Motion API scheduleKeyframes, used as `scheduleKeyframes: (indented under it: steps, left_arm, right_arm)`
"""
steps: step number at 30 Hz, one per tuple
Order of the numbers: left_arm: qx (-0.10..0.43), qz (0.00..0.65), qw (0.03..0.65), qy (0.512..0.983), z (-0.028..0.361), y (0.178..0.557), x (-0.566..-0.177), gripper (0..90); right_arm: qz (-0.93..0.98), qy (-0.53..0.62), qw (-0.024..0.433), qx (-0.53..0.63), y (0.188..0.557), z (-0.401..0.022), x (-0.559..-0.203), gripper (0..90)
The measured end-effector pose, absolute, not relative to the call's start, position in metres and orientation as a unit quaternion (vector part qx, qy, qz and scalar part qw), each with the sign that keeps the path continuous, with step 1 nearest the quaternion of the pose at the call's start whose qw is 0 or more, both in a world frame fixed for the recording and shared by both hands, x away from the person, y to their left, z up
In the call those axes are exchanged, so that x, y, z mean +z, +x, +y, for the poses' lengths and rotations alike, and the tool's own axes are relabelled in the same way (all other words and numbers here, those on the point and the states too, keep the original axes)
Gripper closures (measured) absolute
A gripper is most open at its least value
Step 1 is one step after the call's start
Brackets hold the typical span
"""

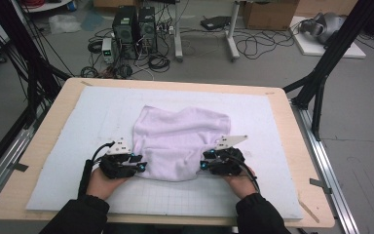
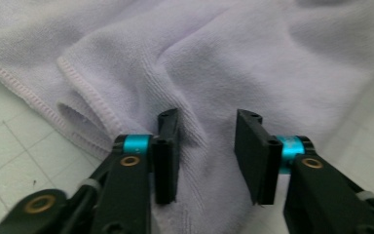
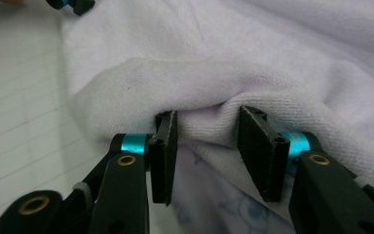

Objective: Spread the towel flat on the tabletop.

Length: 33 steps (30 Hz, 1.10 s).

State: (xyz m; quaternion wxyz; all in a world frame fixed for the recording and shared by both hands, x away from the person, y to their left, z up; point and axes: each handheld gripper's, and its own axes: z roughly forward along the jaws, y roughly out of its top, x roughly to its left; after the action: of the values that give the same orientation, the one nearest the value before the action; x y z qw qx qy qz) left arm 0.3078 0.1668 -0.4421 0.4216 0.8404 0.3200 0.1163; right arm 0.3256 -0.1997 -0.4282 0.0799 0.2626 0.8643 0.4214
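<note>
- Nearest cam, high view: dark sleeves + hands at bottom edge, each holding a tool.
- Left tool (image 1: 141, 166): at towel's near-left edge, resting low on the mat. In left gripper view (image 2: 207, 146) jaws spread, cloth lying between them; pads don't press it. Hemmed edge w/ a small fold just left of the jaws.
- Towel (image 1: 177, 141): pale lilac terry, rumpled, lying mid-worktop on the white grid mat (image 1: 78, 146), between the two tools; far edge bunched up.
- Right tool (image 1: 203, 165): at towel's near-right edge. In right gripper view (image 3: 207, 146) jaws apart w/ a rolled fold of towel (image 3: 253, 78) sitting between them, not pinched. Left tool's tip seen top-left of that view (image 3: 73, 5).
- Worktop (image 1: 292, 161): light wood, mat covers most of it.
- Beyond: PC towers (image 1: 134, 29), loose cables on floor, cardboard box (image 1: 270, 14) far right.
</note>
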Motion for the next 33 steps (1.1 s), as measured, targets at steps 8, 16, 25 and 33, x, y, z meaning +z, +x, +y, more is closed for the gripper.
scheduleKeyframes:
  steps: [8, 16, 25, 33]
  left_arm:
    - [0.120, 0.330, 0.430, 0.832, 0.171, 0.303, -0.436, 83.5]
    - [0.139, 0.312, 0.469, 0.814, 0.185, 0.277, -0.398, 83.8]
    - [0.125, 0.297, 0.490, 0.810, 0.187, 0.250, -0.377, 82.9]
    - [0.114, 0.316, 0.474, 0.814, 0.196, 0.266, -0.397, 64.2]
  right_arm:
    - [0.869, 0.260, 0.067, 0.415, 0.327, -0.197, -0.428, 84.4]
    - [0.851, 0.250, 0.065, 0.458, 0.299, -0.234, -0.397, 84.7]
    - [0.845, 0.231, 0.058, 0.479, 0.267, -0.266, -0.353, 84.8]
    - [0.852, 0.252, 0.067, 0.455, 0.279, -0.273, -0.371, 74.6]
